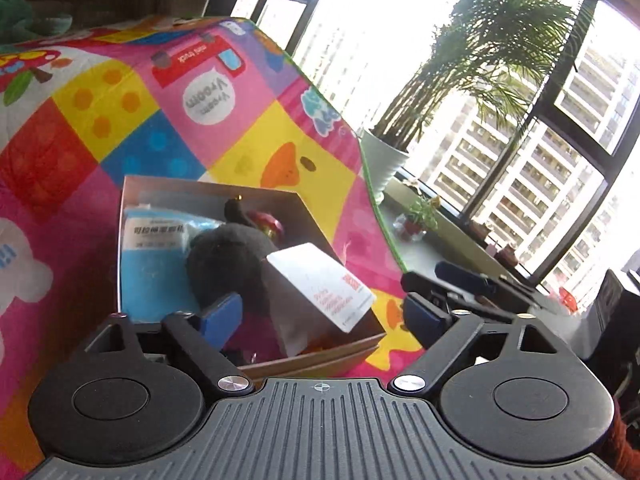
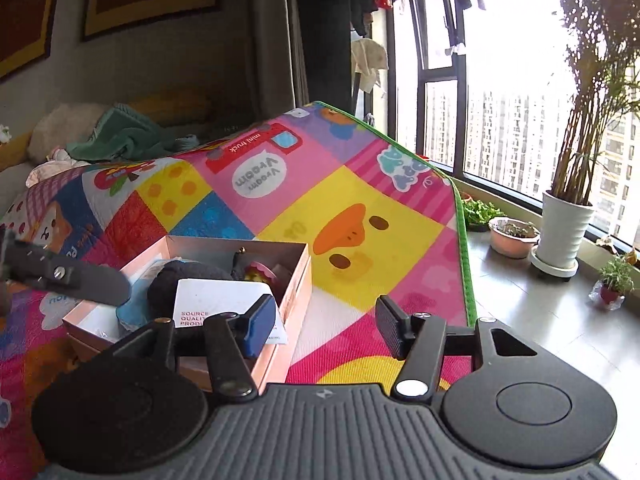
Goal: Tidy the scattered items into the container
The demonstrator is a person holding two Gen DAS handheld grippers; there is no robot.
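Pink cardboard box (image 2: 294, 280) on the colourful play mat (image 2: 360, 216), holding a dark plush toy (image 2: 188, 280), a white card (image 2: 216, 300), a blue packet (image 2: 134, 308) and a small red and yellow item (image 2: 260, 274). Right gripper (image 2: 324, 322) just in front of the box, jaws apart with nothing between them, its blue pad over the box's near right corner. Other gripper's finger (image 2: 72, 280) over the box's left edge; potted palm (image 2: 568, 216) well to the right of the box, by the window.

White card (image 1: 320, 284) hides part of the box's (image 1: 208, 186) contents (a dark plush).
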